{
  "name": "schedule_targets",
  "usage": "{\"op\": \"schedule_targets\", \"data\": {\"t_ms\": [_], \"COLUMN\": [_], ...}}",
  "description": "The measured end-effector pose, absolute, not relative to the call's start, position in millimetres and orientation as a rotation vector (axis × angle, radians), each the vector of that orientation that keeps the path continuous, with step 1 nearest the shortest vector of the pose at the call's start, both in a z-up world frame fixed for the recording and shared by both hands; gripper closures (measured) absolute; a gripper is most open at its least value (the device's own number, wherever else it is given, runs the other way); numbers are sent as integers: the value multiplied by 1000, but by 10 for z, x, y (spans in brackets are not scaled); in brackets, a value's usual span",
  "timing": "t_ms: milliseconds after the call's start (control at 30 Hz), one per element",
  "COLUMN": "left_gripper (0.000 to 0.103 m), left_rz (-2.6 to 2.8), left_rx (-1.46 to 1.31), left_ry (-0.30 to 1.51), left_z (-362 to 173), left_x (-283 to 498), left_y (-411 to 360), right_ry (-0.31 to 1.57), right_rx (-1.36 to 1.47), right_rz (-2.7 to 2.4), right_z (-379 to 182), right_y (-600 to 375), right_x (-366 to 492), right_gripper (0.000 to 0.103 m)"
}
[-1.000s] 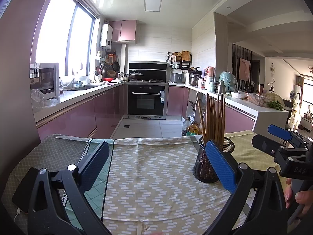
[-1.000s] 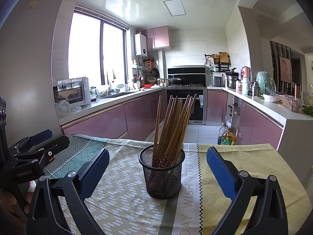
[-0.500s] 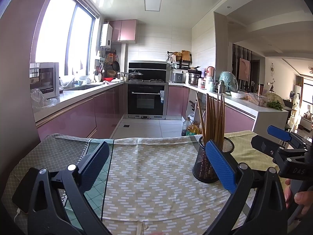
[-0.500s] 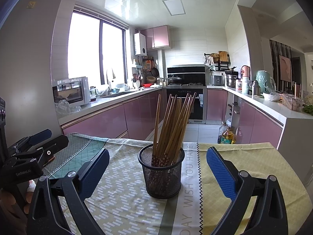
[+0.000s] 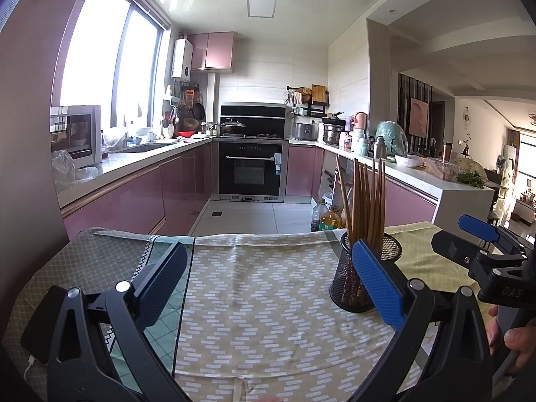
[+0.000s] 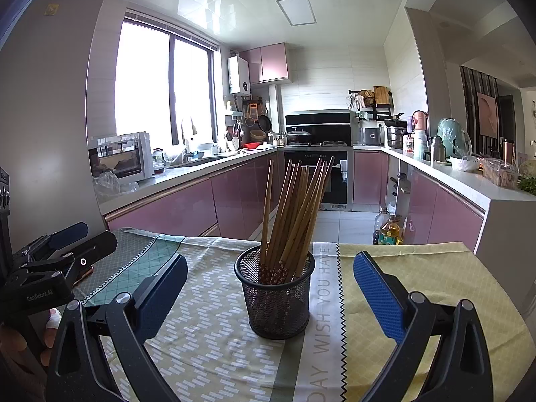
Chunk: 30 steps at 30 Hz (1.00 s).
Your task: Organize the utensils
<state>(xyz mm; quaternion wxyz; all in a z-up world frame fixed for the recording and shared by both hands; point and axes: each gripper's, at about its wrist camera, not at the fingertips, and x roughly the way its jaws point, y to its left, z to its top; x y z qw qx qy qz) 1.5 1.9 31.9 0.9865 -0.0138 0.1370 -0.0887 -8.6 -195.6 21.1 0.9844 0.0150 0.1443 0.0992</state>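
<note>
A black mesh holder stands on the patterned tablecloth, with several wooden chopsticks upright in it. My right gripper is open and empty, its jaws wide apart on either side of the holder, just in front of it. In the left wrist view the holder stands at the right, partly behind my right fingertip. My left gripper is open and empty over bare cloth. The right gripper also shows in the left wrist view; the left gripper shows in the right wrist view.
A dark phone lies at the table's left edge. Beyond the far table edge are the tiled floor, oil bottles, pink cabinets and an oven. The counter on the right carries pots and containers.
</note>
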Motion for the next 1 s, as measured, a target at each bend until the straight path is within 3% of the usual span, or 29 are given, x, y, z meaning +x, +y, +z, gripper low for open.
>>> {"op": "schedule_targets", "data": {"t_ms": [1000], "left_gripper": [6], "left_rz": [-180], "left_rx": [-27], "left_ry": [278], "left_z": [321], "left_x": [9], "left_y": [21], "right_ry": [289], "right_rx": [37], "right_rz": [195], "right_z": [203], "right_y": [-1950], "right_x": [-91], "right_gripper": [7]}}
